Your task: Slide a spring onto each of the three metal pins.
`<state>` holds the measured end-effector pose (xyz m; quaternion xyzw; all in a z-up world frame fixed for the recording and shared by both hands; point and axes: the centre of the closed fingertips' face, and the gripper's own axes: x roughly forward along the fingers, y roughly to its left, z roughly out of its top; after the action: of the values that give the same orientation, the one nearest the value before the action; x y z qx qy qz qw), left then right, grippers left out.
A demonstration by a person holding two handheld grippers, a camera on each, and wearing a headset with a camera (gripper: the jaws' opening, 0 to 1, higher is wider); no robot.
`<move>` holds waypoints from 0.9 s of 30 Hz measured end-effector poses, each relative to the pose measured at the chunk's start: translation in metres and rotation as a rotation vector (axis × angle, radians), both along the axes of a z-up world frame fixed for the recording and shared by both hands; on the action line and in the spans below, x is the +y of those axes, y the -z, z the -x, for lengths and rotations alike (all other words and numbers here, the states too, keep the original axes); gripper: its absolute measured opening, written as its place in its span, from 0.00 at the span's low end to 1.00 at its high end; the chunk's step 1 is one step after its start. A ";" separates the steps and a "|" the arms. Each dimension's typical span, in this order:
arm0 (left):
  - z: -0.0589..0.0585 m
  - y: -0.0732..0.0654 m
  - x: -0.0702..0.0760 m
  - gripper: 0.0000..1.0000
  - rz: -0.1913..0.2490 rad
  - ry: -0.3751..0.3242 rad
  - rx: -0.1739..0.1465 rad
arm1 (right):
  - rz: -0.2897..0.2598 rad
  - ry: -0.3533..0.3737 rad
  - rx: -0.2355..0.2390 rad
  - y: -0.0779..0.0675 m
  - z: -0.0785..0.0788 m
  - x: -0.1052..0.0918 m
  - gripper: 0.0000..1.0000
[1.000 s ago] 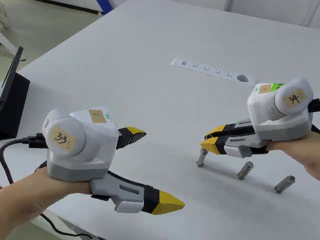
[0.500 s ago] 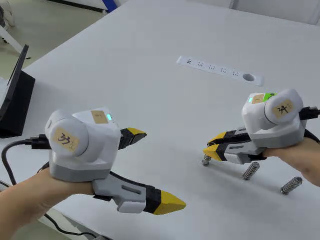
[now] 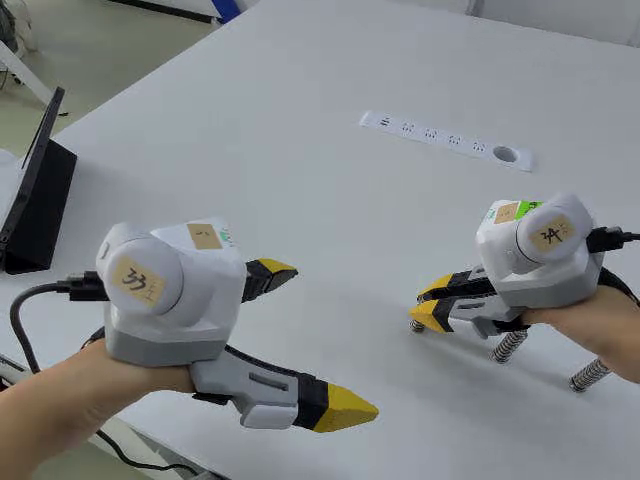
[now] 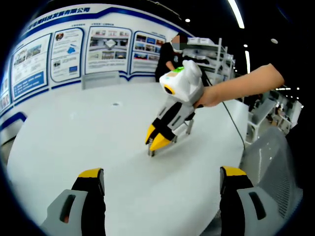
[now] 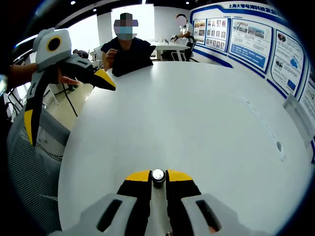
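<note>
— Where are we?
— Our right gripper [image 3: 430, 306] is clamped on the pin [image 5: 158, 175] at the counter's [image 3: 300, 150] four o'clock (two sprung pins [image 3: 508, 346] beside it). Our left gripper [image 3: 312, 338] gapes wide, empty.
— Next?
— Probably seat its spring [image 3: 417, 326], then release.

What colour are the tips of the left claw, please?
Yellow tips, black behind them; the head view shows it best.
</note>
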<state>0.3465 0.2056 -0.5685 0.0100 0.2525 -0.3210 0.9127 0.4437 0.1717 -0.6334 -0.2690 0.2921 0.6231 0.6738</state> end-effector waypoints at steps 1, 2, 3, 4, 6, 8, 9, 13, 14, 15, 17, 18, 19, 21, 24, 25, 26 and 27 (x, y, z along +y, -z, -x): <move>0.000 0.000 0.000 0.99 -0.001 0.000 0.001 | 0.001 0.001 -0.001 0.000 0.000 0.000 0.12; 0.000 0.000 0.000 0.99 -0.003 0.001 0.001 | 0.004 0.001 -0.005 0.001 0.000 0.000 0.12; 0.000 0.000 0.000 0.99 -0.003 0.001 0.001 | 0.005 0.002 -0.005 0.001 -0.001 -0.001 0.12; 0.000 0.000 0.000 0.99 -0.002 0.001 0.003 | 0.004 0.004 -0.006 0.001 -0.001 -0.001 0.13; 0.001 -0.001 -0.002 0.99 0.008 0.001 0.006 | -0.003 0.005 -0.018 0.000 -0.003 0.000 0.14; 0.002 0.000 -0.002 0.99 0.005 0.002 0.008 | -0.013 0.013 -0.012 -0.005 -0.003 0.000 0.16; 0.002 0.000 -0.002 0.99 0.002 0.003 0.008 | -0.027 0.012 -0.011 -0.009 -0.002 0.002 0.16; 0.001 -0.001 -0.003 0.99 0.001 0.005 0.008 | -0.050 0.011 -0.032 -0.022 -0.004 0.002 0.17; 0.000 -0.002 -0.004 0.99 0.004 0.005 0.008 | -0.056 0.013 -0.035 -0.026 -0.005 0.001 0.17; 0.000 -0.003 -0.005 0.99 0.010 0.004 0.007 | -0.066 0.016 -0.037 -0.030 -0.005 0.001 0.18; -0.003 -0.009 -0.008 0.98 0.025 0.004 -0.002 | -0.085 0.019 -0.052 -0.042 -0.006 -0.003 0.19; -0.004 -0.011 -0.009 0.98 0.024 0.006 -0.003 | -0.089 0.018 -0.064 -0.046 -0.008 -0.005 0.19; -0.004 -0.012 -0.010 0.98 0.020 0.010 -0.005 | -0.093 0.020 -0.074 -0.050 -0.008 -0.008 0.20; -0.007 -0.015 -0.012 0.98 0.010 0.020 -0.010 | -0.109 0.031 -0.091 -0.061 -0.009 -0.016 0.22; -0.011 -0.020 -0.017 0.98 -0.002 0.035 -0.017 | -0.115 0.041 -0.110 -0.073 -0.009 -0.036 0.22; -0.013 -0.022 -0.020 0.98 -0.007 0.041 -0.021 | -0.123 0.053 -0.121 -0.077 -0.010 -0.047 0.22; -0.013 -0.023 -0.022 0.98 -0.009 0.044 -0.023 | -0.131 0.070 -0.122 -0.080 -0.011 -0.054 0.22; -0.014 -0.025 -0.026 0.98 -0.012 0.052 -0.029 | -0.144 0.101 -0.114 -0.083 -0.011 -0.065 0.22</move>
<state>0.3606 0.1800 -0.5436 0.0269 0.2408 -0.3427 0.9077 0.4552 0.1066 -0.5504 -0.2398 0.2210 0.5917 0.7373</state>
